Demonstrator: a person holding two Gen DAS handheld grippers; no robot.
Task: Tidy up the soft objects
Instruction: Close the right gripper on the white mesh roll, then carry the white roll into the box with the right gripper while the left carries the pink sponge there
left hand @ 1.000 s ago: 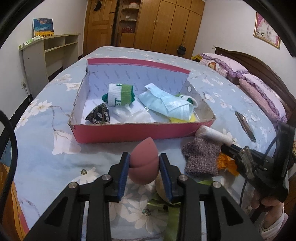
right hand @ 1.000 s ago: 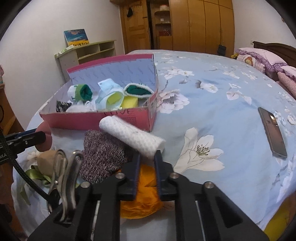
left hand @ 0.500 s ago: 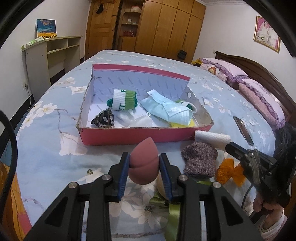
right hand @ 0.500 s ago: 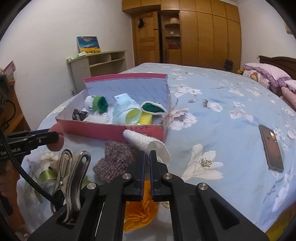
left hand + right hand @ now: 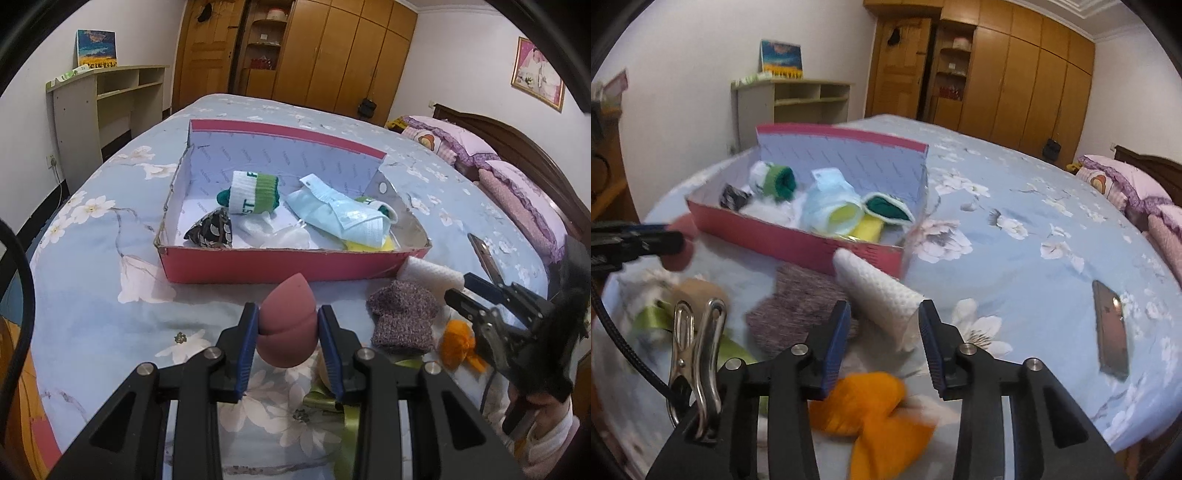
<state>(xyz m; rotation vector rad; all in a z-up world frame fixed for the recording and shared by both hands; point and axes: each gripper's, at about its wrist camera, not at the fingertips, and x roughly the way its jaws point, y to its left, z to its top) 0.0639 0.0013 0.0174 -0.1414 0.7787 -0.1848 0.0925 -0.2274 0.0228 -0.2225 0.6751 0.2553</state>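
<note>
Left wrist view
Left gripper (image 5: 289, 334): clamped on pink sponge (image 5: 288, 328), held above the bedspread just short of red box (image 5: 280, 267).
Box contents: rolled sock (image 5: 253, 192), face mask (image 5: 341, 216), other soft items.
Risk: sponge squeezed only at its waist; could pop out on the lift over the box wall.

Right wrist view
Right gripper (image 5: 884, 341): jaws just opened, nothing pinched; white roll (image 5: 877, 295) lies beyond the tips, orange cloth (image 5: 871, 410) below.
Grey knit (image 5: 798, 310): beside the roll, outside the box.
Risk: frame blurred; closing now could miss the roll or snag the knit.
</note>
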